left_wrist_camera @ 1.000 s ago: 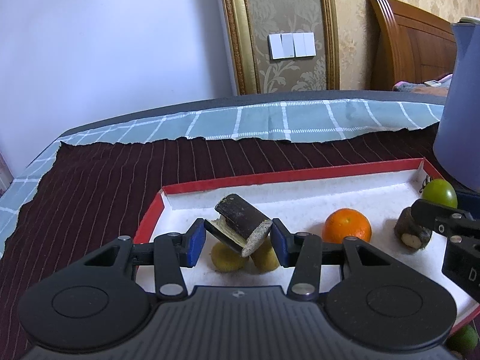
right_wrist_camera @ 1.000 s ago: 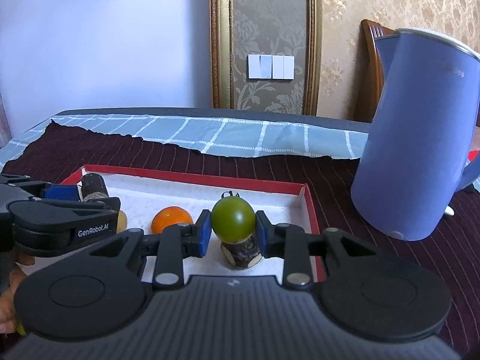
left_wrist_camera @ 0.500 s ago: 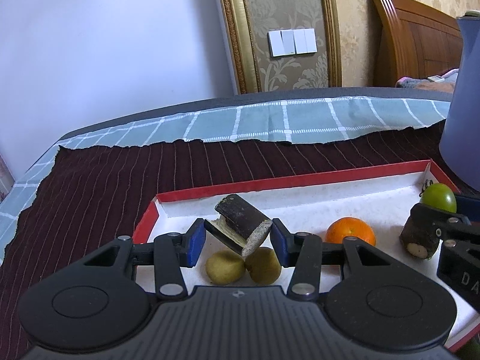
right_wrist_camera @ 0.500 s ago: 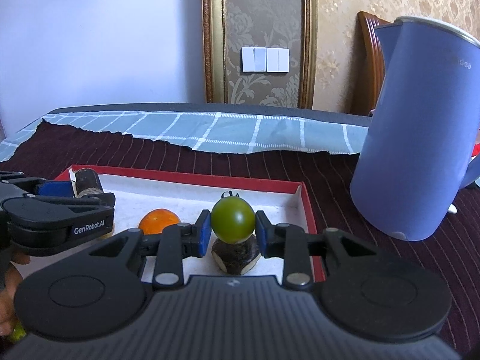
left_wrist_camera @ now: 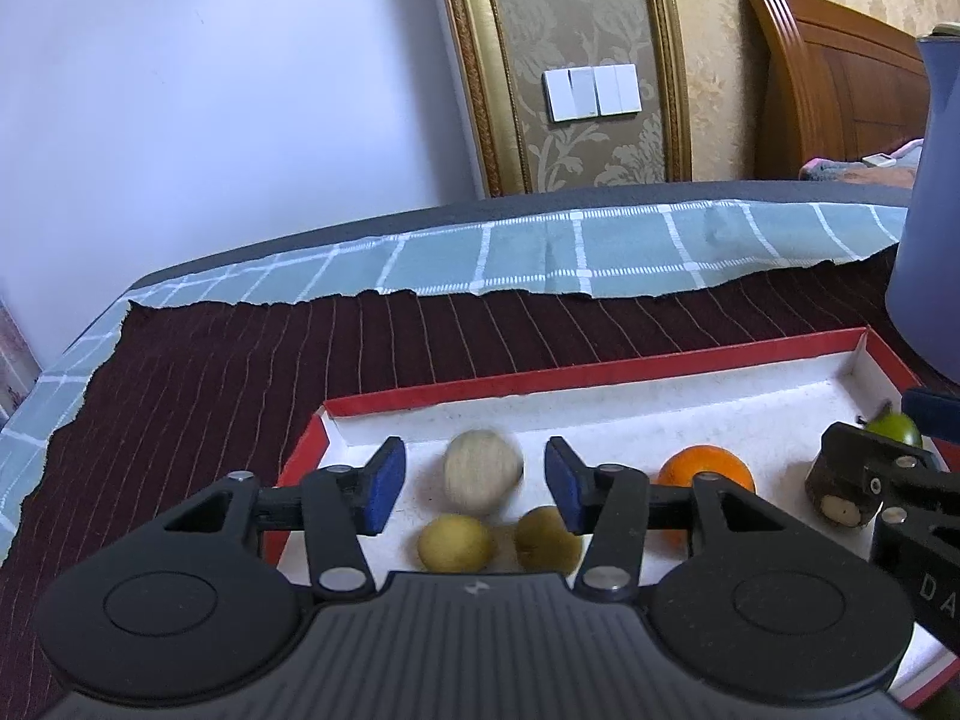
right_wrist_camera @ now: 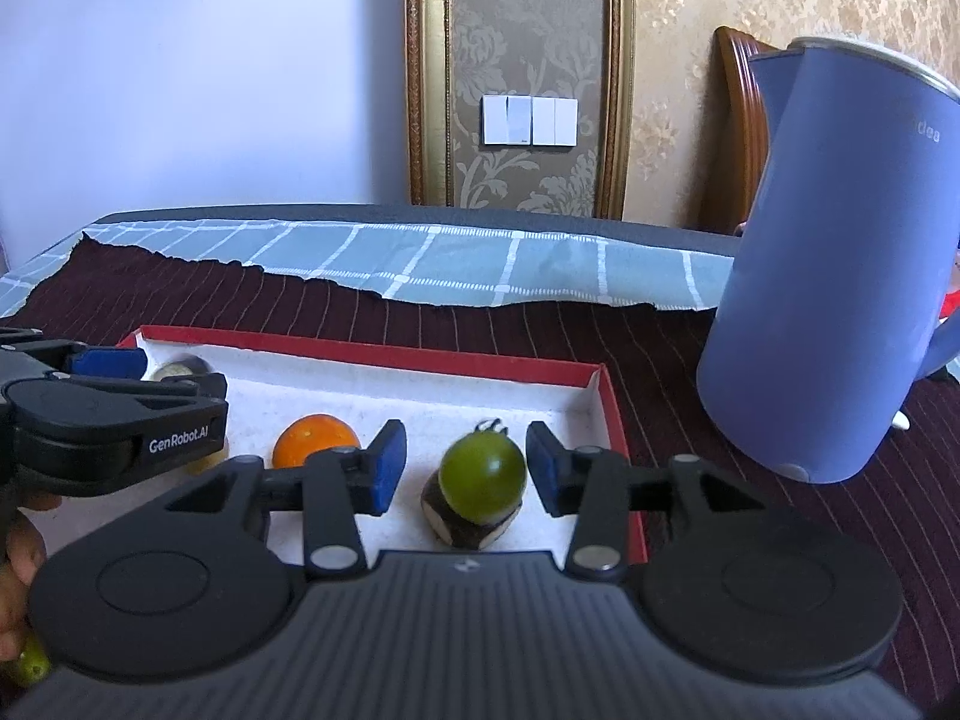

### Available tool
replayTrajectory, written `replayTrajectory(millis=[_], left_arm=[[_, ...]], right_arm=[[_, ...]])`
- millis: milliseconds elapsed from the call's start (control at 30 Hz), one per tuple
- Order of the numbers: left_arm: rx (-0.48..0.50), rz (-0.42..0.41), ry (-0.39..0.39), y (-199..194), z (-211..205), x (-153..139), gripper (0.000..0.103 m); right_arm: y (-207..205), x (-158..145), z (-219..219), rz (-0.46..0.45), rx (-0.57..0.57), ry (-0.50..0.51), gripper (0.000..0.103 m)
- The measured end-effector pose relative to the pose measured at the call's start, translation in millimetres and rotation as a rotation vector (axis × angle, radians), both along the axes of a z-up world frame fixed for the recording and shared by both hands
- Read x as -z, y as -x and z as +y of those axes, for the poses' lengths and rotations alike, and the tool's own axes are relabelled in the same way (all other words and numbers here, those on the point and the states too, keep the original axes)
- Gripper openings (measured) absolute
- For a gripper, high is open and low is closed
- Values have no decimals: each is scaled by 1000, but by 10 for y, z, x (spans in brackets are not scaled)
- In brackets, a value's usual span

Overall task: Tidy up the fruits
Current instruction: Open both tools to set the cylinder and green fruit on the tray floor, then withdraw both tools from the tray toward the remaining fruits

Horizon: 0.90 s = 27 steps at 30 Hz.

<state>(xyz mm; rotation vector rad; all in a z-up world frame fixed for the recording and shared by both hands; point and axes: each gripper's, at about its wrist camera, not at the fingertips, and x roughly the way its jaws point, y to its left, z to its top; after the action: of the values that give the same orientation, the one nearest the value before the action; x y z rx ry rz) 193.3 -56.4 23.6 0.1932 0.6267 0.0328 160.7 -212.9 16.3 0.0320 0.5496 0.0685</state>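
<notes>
A red-rimmed white tray (left_wrist_camera: 600, 375) (right_wrist_camera: 372, 354) lies on the dark striped cloth. My left gripper (left_wrist_camera: 474, 483) is open over its left part. A sugarcane piece (left_wrist_camera: 483, 471), blurred, shows its pale cut end between the fingers and lies free in the tray; it also shows in the right wrist view (right_wrist_camera: 177, 367). Two yellow-green fruits (left_wrist_camera: 456, 542) (left_wrist_camera: 547, 538) lie just below it. My right gripper (right_wrist_camera: 465, 474) is open around a green tomato (right_wrist_camera: 483, 475), which rests on a second sugarcane piece (right_wrist_camera: 462, 525) (left_wrist_camera: 837, 495). An orange (left_wrist_camera: 705, 468) (right_wrist_camera: 315, 439) sits mid-tray.
A tall blue kettle (right_wrist_camera: 834, 300) (left_wrist_camera: 927, 228) stands right of the tray. A teal checked cloth (left_wrist_camera: 600, 258) covers the table's far side. A small green fruit (right_wrist_camera: 27, 663) lies outside the tray at the lower left, by the hand.
Both grippers opened. The left one let go of the sugarcane piece, which dropped into the tray. The right one let go of the green tomato, now resting on the other sugarcane piece.
</notes>
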Motion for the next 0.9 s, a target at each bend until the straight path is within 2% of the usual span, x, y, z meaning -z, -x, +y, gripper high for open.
replayTrajectory(millis=[100,233,333,433,500,567,600,733,900], left_arm=[[0,-7,6,20,11,-21,58],[0,-7,2,43,10,-29,58],[0,-7,7,83,24,-49,58],[4,-15,21,153,55,-88,58],[1,-21,27,216,88,-119,64],[1,-29,45,291,136,-158,71],[1,-34,62,334,174,-184,71],[11,-50,116,525,325,-261,71],[-3,-83,145,845,572,-255,75]], right_arm=[[15,-1,0,-3,2,2,46],[58,-2,-13,-10,9,1,52],[104,-26,-31,-24,21,-2,60],[173,-65,-53,-46,35,0,73],[238,-85,-72,-61,50,-2,92],[298,-97,-79,-70,55,-5,100],[334,-105,-77,-76,54,-4,103],[492,-133,-78,-79,76,6,103],[677,-72,-187,-28,94,-80,103]])
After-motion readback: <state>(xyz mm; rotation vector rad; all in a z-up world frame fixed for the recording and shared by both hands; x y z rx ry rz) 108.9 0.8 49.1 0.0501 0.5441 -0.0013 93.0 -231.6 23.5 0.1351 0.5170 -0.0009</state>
